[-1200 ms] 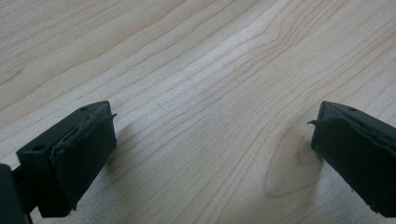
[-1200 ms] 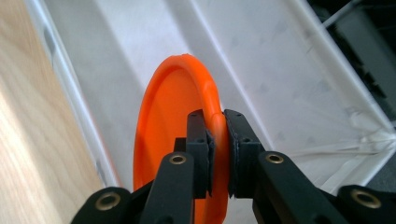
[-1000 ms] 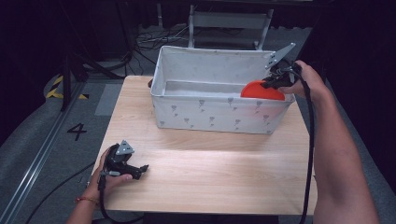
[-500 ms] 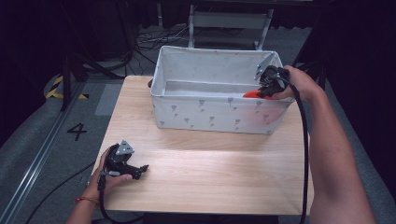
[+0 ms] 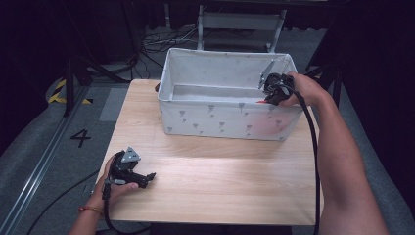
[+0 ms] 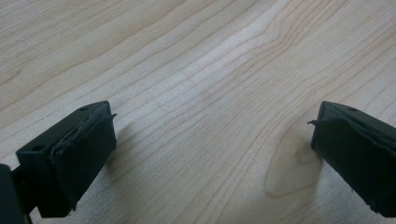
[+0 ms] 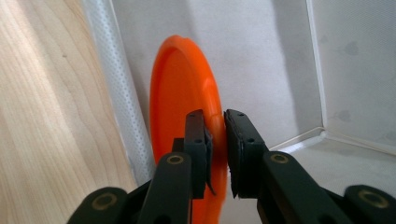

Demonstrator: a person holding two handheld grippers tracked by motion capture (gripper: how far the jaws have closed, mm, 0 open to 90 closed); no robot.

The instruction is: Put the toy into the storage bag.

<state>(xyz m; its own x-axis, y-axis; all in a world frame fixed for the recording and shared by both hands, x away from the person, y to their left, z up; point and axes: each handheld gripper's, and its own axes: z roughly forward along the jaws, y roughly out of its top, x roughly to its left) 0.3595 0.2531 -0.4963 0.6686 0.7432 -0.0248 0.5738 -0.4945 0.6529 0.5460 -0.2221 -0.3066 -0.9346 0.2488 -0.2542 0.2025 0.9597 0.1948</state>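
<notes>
Right gripper (image 7: 215,140) pinches rim of orange plate (image 7: 182,112), held on edge inside white bin (image 5: 215,117), against near wall at right end. Plate likely light, stiff, smooth plastic; rim gives best hold. Left gripper (image 5: 139,178) spread, resting on table (image 5: 220,181), near left.

The table (image 5: 215,181) is made of pale wood with a wavy brown grain. The bin (image 5: 225,122) is white, dotted with small grey shapes on its outer wall and faintly inside. The plate (image 7: 187,102) is coloured bright orange, seen as a red sliver in the high view. Both grippers, left (image 5: 148,177) and right (image 7: 216,140), are black; brass-coloured rivets are seen on the right one. A black "4" (image 5: 80,138) is painted on the grey floor (image 5: 39,147), beside yellow-and-black striped tape (image 5: 61,93).
</notes>
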